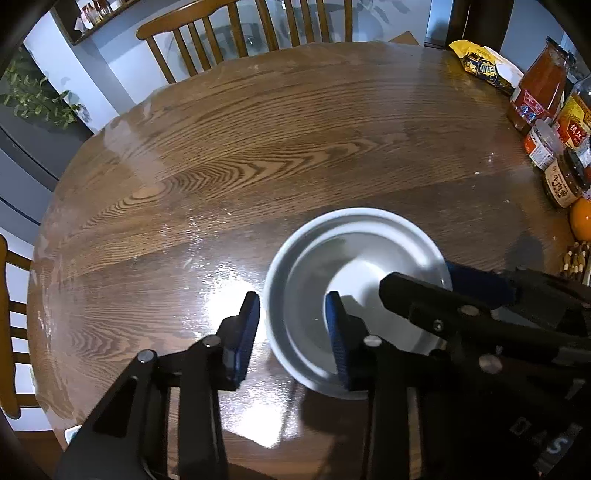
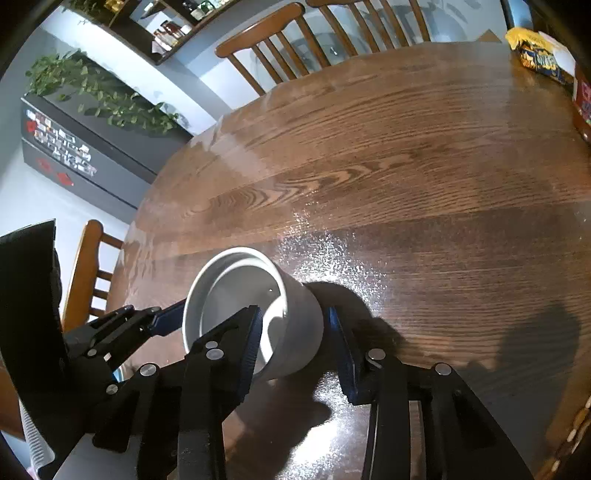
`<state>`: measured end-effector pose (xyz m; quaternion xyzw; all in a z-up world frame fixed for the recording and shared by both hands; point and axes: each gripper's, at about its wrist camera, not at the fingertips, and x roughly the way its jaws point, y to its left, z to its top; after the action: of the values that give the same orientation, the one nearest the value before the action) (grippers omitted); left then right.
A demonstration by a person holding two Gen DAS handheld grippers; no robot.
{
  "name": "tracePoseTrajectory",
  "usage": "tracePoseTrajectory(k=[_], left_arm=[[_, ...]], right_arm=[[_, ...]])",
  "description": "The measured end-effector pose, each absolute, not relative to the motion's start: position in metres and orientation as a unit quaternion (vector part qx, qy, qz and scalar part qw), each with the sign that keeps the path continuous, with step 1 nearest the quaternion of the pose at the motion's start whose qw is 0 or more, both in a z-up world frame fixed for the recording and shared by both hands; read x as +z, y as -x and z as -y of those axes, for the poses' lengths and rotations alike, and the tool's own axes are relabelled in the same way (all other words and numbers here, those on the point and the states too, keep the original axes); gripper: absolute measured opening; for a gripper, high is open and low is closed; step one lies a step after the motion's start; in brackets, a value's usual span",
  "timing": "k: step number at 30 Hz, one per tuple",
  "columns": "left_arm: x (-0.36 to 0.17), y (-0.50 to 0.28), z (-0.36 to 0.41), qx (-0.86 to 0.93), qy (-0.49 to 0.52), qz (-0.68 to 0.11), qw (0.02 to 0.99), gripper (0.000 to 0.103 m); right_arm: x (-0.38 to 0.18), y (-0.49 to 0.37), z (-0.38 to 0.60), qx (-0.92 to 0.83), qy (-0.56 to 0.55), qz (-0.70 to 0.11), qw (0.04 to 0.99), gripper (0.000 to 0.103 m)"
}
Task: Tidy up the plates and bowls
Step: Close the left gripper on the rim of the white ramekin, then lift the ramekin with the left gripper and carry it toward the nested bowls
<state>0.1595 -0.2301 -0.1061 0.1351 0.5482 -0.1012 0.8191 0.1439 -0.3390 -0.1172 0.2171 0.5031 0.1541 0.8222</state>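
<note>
A white bowl [image 1: 354,280] stands upright on the round wooden table [image 1: 258,147]; a second white rim shows inside it, as of a nested bowl. My left gripper [image 1: 293,336] is open and straddles the bowl's near-left rim, one finger outside, one inside. My right gripper [image 2: 295,339] is open and straddles the bowl's [image 2: 295,332] right wall, left finger inside, right finger outside. In the left wrist view the right gripper's fingers [image 1: 476,284] straddle the bowl's right rim. In the right wrist view the left gripper's finger [image 2: 166,317] reaches its left rim.
Sauce bottles and jars [image 1: 543,96], a yellow snack packet [image 1: 480,66] and an orange [image 1: 580,218] stand along the table's right edge. Wooden chairs [image 1: 236,33] stand at the far side and the left [image 2: 85,273]. A dark cabinet with plants [image 2: 92,122] stands beyond.
</note>
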Motion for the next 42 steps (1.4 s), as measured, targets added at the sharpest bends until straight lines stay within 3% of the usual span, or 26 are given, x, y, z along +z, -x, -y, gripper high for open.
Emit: tracePoseTrajectory(k=[4,42], left_arm=[[-0.108,-0.159,0.233,-0.109,-0.131,-0.55,0.817,0.027],[-0.1,-0.139,0.233,-0.119,-0.135,-0.527,0.83,0.027]], right_arm=[[-0.118,-0.145,0.337,0.161,-0.218,-0.502,0.821,0.028],[-0.12,-0.133,0.346,0.15,-0.239,-0.497,0.82,0.028]])
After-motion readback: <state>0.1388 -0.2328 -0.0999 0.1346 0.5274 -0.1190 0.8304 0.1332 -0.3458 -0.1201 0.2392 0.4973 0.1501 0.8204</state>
